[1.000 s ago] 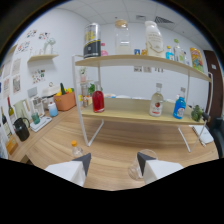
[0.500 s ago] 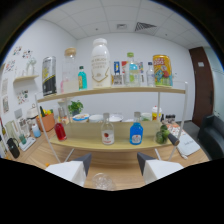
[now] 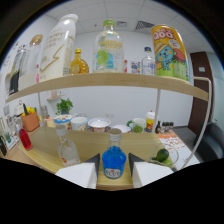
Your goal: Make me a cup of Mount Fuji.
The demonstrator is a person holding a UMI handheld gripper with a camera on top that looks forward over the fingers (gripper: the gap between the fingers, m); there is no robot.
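A small bottle of blue liquid [image 3: 114, 162] with a grey cap stands on the lower wooden shelf [image 3: 85, 142]. It sits between the two white fingers [image 3: 79, 175] of my gripper [image 3: 113, 158], which is open with a narrow gap at each side of the bottle. A clear bottle [image 3: 66, 149] stands just left of the left finger. A glass dish holding a lime [image 3: 162, 156] is right of the right finger.
Beyond the fingers on the lower shelf are bowls [image 3: 98, 124], a green cup [image 3: 136, 125] and a red-capped bottle [image 3: 150, 120]. The upper shelf [image 3: 115, 81] carries a tall white bottle [image 3: 57, 46], a green-label bottle [image 3: 107, 50] and a yellow can [image 3: 170, 51]. A red bottle [image 3: 25, 140] stands left.
The gripper has come closer to the lower shelf and shifted right. The blue bottle, earlier ahead on the shelf, now stands between the fingers.
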